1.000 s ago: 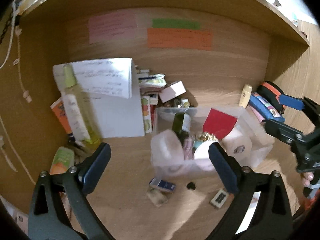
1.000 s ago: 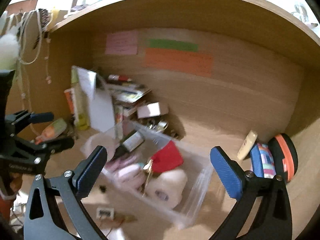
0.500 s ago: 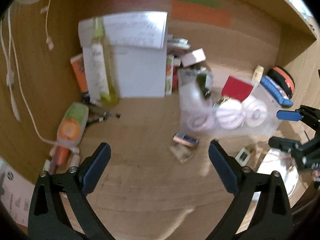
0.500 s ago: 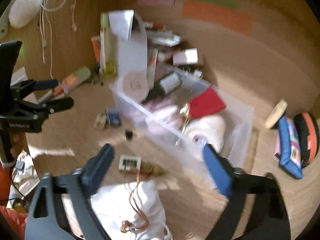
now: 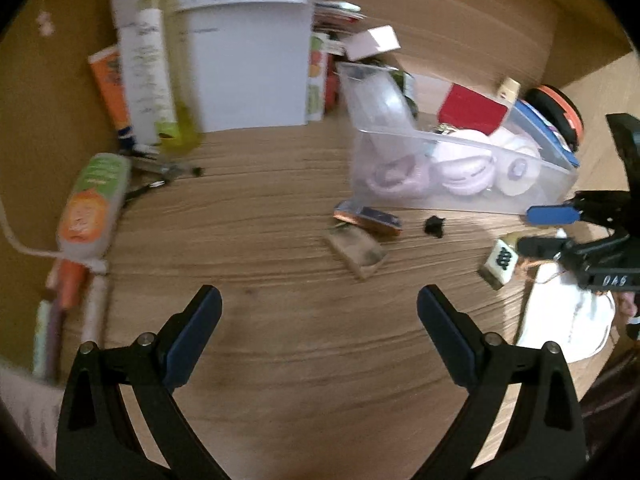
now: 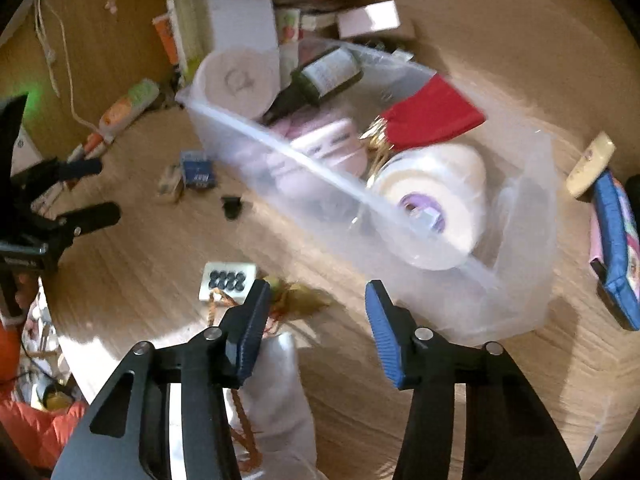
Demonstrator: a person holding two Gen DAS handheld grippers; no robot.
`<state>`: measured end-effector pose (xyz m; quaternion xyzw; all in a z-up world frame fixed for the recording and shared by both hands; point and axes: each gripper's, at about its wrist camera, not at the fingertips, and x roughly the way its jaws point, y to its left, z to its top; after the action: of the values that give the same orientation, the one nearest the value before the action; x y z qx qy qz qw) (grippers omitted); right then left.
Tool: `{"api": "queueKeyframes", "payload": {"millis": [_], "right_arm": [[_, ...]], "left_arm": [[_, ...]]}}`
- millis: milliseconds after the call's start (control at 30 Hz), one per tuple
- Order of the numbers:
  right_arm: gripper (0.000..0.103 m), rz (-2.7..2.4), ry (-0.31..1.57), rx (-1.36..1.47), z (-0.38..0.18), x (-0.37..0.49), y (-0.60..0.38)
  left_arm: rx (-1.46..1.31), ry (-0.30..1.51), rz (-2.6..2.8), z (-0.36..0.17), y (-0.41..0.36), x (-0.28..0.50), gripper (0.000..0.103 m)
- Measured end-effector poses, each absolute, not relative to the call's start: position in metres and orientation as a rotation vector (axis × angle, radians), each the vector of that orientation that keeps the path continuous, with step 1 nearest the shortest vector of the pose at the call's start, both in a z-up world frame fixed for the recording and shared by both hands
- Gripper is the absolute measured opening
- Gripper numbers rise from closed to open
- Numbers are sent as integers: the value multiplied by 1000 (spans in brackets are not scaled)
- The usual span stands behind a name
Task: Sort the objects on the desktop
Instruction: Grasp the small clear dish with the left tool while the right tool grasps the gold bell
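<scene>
Right wrist view: right gripper (image 6: 316,316) jaws closing, nothing between them yet, nearing soft white drawstring pouch (image 6: 276,400); light, floppy, grab bunched neck. Left gripper (image 5: 320,328) spread, empty.

Each hand-held gripper (image 6: 316,312) has black arms, silver screws and ribbed blue pads (image 6: 382,332).

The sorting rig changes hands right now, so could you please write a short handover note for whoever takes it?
Left gripper: open, empty, over bare desk.
Right gripper: jaws closing, nothing between them, near the clear bin.
In the bin: tape rolls, dark bottle, red pouch.
Loose on the desk: white pill card, small blue box, black clip, white pouch.
Left: bin the loose items.
</scene>
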<state>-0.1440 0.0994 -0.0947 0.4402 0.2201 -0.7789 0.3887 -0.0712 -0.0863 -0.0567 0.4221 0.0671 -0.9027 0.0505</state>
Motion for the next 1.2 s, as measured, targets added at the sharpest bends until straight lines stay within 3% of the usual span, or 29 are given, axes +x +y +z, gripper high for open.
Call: {"api": "queueKeyframes", "payload": {"millis": [233,400,467,700,800,900,1000,1067,1133,1200], "right_arm": [[44,-1958,613,1095,-106,-137,92],[22,-1911,612,1069,-105,-136,89],[17,-1897,640,1051,-104,-132,85],[17,-1922,574,1037,-98,-140,93],[17,-1962,486,1015,-85,-147,106],[17,-1994,413,990,-69,-150,119],[17,-2033,376,948,-50,-151,131],[16,-2048,367,924,-39,-153,137],[16,-2073,364,911,-32,-152,139],[16,-2091,347,902,-27,-156,147]], "left_arm": [[1371,166,-2739,-67,-89,-95,99],[1421,79,-2735,-70,-84,-105,99],[1431,49,-2734,-72,-82,-109,99],[1473,41,-2734,-77,-83,-123,98],[1465,2,-2750,-76,-81,-126,90],[1452,-41,-2783,-73,-76,-127,75],[1410,-108,-2775,-72,-70,-129,71],[1396,-144,-2772,-71,-67,-130,62],[1400,-146,-2780,-70,-67,-129,47],[1393,-162,-2780,-70,-65,-126,43]]}}
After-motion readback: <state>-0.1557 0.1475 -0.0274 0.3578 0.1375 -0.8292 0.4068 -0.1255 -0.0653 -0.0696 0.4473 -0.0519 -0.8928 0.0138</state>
